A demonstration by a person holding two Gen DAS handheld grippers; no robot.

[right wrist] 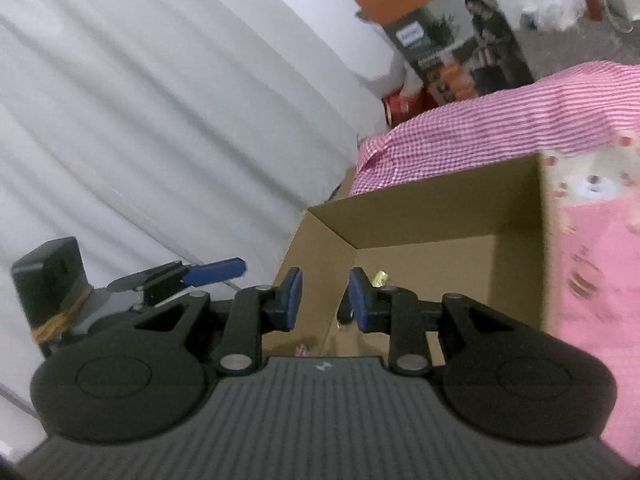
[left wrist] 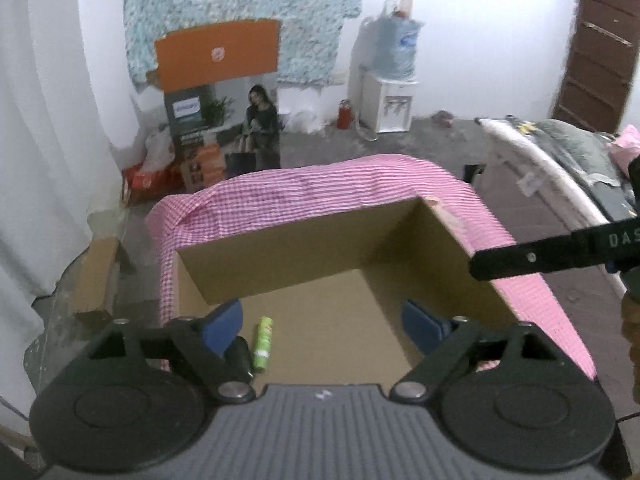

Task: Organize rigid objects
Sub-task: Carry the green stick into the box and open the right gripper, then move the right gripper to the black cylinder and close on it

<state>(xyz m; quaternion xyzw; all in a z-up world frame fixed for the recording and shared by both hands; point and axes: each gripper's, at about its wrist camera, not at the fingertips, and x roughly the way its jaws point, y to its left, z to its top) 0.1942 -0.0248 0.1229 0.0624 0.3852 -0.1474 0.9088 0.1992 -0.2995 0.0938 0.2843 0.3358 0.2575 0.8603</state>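
Note:
An open cardboard box (left wrist: 280,252) stands on a pink checked cloth (left wrist: 304,188). On its floor lies a small green tube (left wrist: 262,344) beside a dark object (left wrist: 240,354). My left gripper (left wrist: 322,326) is open and empty, held above the box's near side. In the right wrist view the same box (right wrist: 420,216) is in front, with a yellowish item (right wrist: 379,279) and a dark item (right wrist: 343,312) inside. My right gripper (right wrist: 325,300) hangs over the box's near left corner, its blue pads (right wrist: 295,300) a narrow gap apart, holding nothing. The left gripper (right wrist: 208,274) shows at the left.
White curtain (right wrist: 140,120) on the left. A printed pink cloth (right wrist: 592,260) lies right of the box. A retail carton with an orange lid (left wrist: 224,120), a water dispenser (left wrist: 394,80), a brown door (left wrist: 596,60) and a bed (left wrist: 560,148) stand farther off. The right gripper's finger (left wrist: 540,256) crosses the box's right edge.

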